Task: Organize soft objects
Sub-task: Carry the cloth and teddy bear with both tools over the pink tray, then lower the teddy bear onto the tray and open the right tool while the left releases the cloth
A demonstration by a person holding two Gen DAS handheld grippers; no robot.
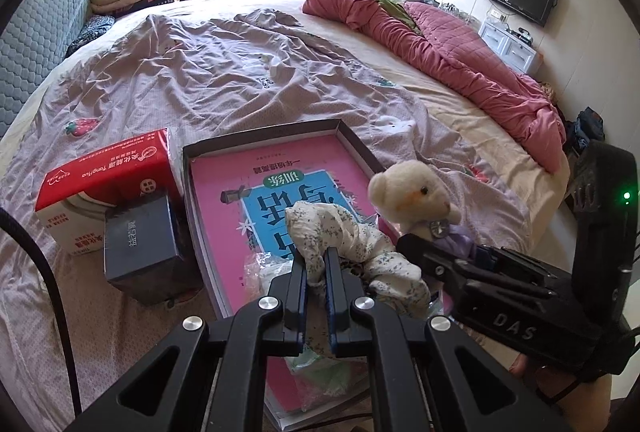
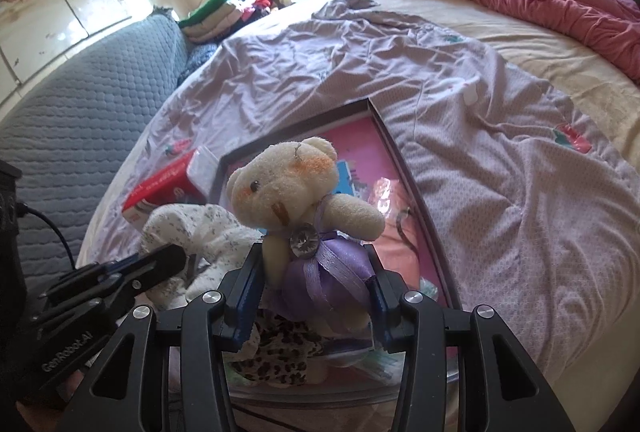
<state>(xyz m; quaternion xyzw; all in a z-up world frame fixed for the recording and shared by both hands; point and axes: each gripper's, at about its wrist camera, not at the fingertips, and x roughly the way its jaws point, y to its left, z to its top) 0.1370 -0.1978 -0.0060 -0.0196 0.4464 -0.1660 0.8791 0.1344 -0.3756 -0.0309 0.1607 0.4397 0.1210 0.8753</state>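
Ahead of both grippers lies a dark tray [image 1: 362, 145] with a pink book [image 1: 224, 183] in it; a red box [image 1: 108, 167] and a dark box [image 1: 140, 244] stand to its left. The left gripper [image 1: 316, 268] is clamped on a floral cloth [image 1: 348, 236], bunched beyond its tips. The right gripper [image 2: 314, 284] is clamped on a bear [image 2: 296, 187] at its purple dress, head above the fingers, over the tray.

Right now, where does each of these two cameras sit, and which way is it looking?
Left wrist: on the left gripper, looking down over its jaws, shut on floral cloth, across the bed.
Right wrist: on the right gripper, jaws around the teddy bear.
Shared: bear, cloth, shallow box, red carton, each other's gripper.
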